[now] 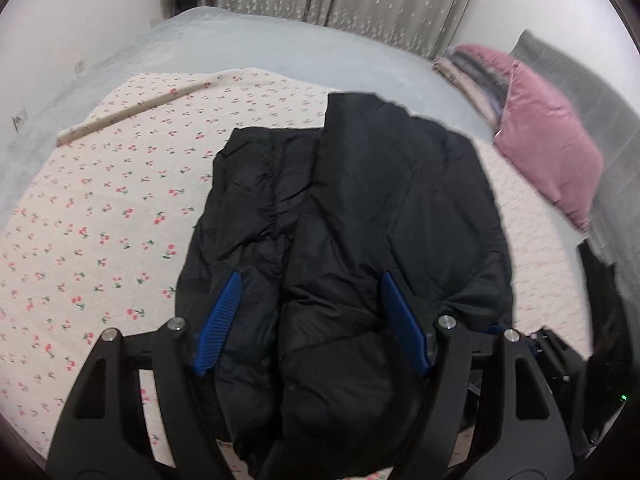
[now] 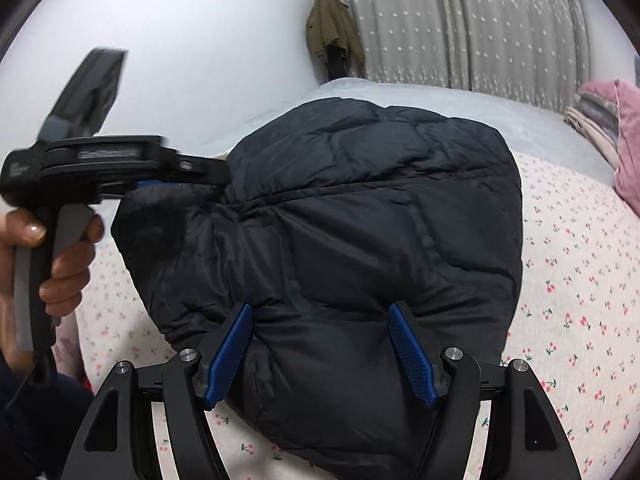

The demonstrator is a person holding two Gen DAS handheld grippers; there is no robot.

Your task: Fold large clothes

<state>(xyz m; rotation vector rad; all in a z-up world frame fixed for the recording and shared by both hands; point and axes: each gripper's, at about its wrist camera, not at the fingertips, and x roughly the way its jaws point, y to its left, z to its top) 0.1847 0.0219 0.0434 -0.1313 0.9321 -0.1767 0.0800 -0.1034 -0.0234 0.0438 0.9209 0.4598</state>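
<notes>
Black quilted puffer jacket lies partly folded on my cherry-print bedsheet; left claw and right claw seemingly straddle it wide, final fold remaining.

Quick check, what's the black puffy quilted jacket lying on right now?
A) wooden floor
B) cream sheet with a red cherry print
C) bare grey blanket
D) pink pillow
B: in both wrist views the black puffy quilted jacket lies on the cream sheet with a red cherry print, which shows on both sides of it; the pink pillow lies apart, to the side.
</notes>
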